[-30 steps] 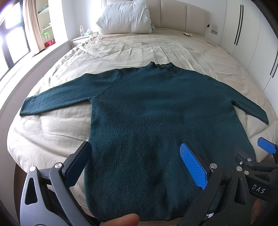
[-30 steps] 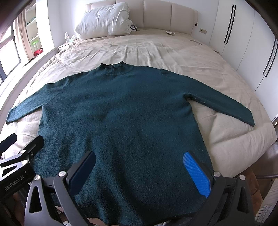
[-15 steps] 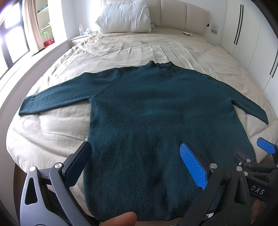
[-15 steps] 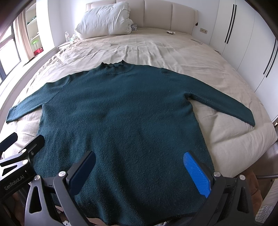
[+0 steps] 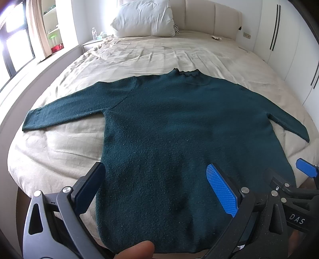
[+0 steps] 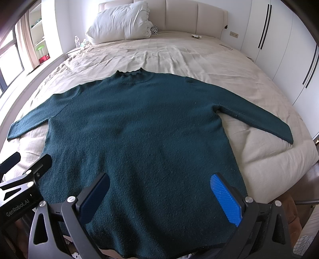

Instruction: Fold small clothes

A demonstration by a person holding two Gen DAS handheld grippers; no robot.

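Observation:
A dark green sweater (image 5: 179,123) (image 6: 139,127) lies flat on the beige bed, collar far, both sleeves spread out sideways, hem at the near edge. My left gripper (image 5: 157,191) hovers open above the hem's left part, nothing between its fingers. My right gripper (image 6: 159,199) is open too, over the hem's right part. In the left wrist view the right gripper's frame (image 5: 295,199) shows at the right edge. The left gripper's frame (image 6: 18,191) appears at the left edge of the right wrist view. A fingertip (image 5: 137,250) shows at the bottom.
The bed (image 5: 159,53) stretches away to white pillows (image 5: 143,19) and a padded headboard (image 6: 179,16). A water bottle (image 5: 94,32) stands on a nightstand at far left. White wardrobe doors (image 6: 289,49) line the right side; a window (image 5: 12,45) is at left.
Both grippers have stayed nearly still; the views have shifted only slightly. The sweater has not moved.

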